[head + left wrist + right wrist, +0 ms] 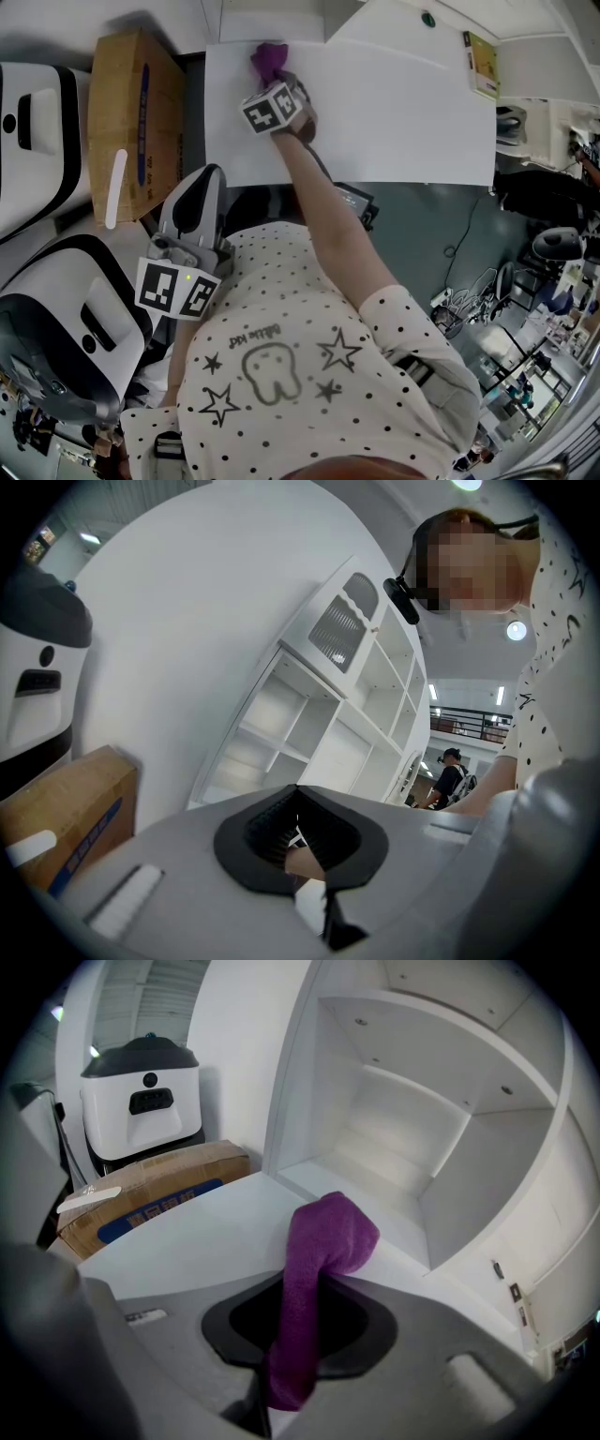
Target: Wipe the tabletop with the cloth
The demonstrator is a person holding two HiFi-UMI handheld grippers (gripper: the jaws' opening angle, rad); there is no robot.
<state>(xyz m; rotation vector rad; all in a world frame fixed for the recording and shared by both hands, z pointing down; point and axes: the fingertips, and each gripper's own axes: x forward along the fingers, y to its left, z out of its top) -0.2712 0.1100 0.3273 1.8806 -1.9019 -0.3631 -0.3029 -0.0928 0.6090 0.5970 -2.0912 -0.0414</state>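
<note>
The person leans far over the white desk (403, 122), with the right arm stretched out to its far left corner. The right tool (275, 82) is closed on the purple cloth (270, 58). The jaws pinch the cloth near its middle, so one bunched end stands out in front of them and the rest hangs back between them. I think it is held this way so that the free end can be the soft part that rubs the surface, while the hard jaws stay off it. In the right gripper view this end lies at the corner, just in front of the white shelf unit (422, 1101) that stands along the far edge.

A stroke that starts in the farthest corner seems sensible, because the cloth can then be pulled back toward the body over the whole top. The desk has nothing else on it, so nothing stands in the way.

The left tool (311, 900) is not used. It is held low beside the body, off the near left corner of the desk and pointing upward. Its jaws are nearly together and nothing is between them. I suppose it is kept there only to stay clear of the wiping arm.

A cardboard box (136, 112) stands just beside the left edge, close to the cloth, so a wide sweep to that side could touch it.
</note>
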